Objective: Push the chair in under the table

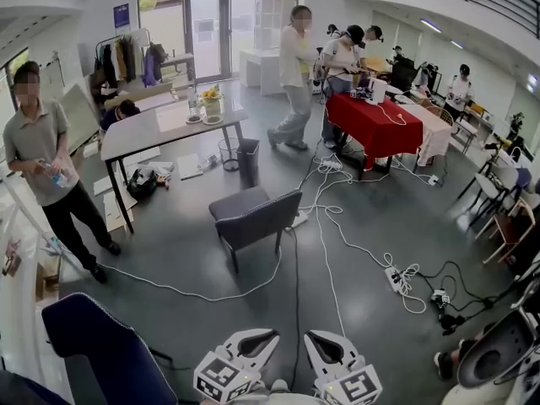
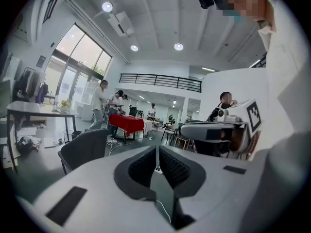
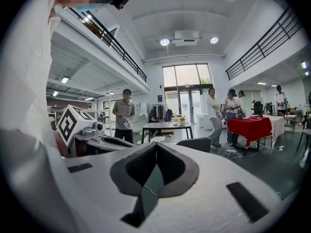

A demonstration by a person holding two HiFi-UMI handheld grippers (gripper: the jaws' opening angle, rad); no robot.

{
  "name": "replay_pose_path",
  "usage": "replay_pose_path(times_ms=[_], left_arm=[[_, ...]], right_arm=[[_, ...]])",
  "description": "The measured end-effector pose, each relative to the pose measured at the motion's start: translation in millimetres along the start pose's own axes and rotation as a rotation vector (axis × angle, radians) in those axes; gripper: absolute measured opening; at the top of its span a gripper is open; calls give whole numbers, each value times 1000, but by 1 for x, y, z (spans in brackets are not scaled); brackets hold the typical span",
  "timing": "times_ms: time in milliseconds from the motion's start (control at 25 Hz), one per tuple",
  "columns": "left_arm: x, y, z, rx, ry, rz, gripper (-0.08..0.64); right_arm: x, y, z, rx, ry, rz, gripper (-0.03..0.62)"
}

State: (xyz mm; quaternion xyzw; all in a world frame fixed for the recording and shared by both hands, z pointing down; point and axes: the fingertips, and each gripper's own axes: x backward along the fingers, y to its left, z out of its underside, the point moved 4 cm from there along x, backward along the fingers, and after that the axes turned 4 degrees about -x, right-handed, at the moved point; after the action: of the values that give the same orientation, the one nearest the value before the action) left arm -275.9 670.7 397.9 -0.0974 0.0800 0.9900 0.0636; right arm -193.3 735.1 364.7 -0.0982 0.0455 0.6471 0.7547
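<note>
Near edge, head view: you are holding both tongs low and side by side, pointing ahead across the floor.

Left gripper: its jaws are sitting clenched, pads meeting edge to edge, nothing between them.

Right gripper: likewise clenched, pads pressing on each other and carrying nothing.

A blue chair is standing at your near left.

Middle ground: the dark grey chair is standing alone on the open floor, ahead of you and slightly left. Its back is turning toward you and its seat is facing away toward the table. It is well apart from both tongs and not touching the table. A white cable is trailing over the floor just right of it.

Farther left: the grey table is standing beyond the chair. A dark bin is sitting by its right end.

A person in a grey shirt is standing left of the table.

Far right: a red-covered table is standing with several people gathering around it.
</note>
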Motion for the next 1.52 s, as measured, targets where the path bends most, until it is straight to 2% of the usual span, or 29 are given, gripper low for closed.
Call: replay_pose_path(times_ms=[240, 600, 920, 1120, 1520], left_arm=[[-12, 0, -3, 7, 9, -7, 31], [-49, 2, 1, 7, 9, -56, 31], [-94, 26, -1, 18, 30, -55, 31], [-130, 68, -10, 13, 35, -48, 31], [-203, 195, -54, 0, 22, -34, 31]], right_arm=[[1, -14, -1, -15, -11, -14, 2], [1, -63, 6, -36, -10, -20, 2], [-24, -103, 12, -71, 6, -20, 2], [-64, -137, 2, -69, -1, -14, 2], [-184, -217, -42, -54, -26, 25, 2]])
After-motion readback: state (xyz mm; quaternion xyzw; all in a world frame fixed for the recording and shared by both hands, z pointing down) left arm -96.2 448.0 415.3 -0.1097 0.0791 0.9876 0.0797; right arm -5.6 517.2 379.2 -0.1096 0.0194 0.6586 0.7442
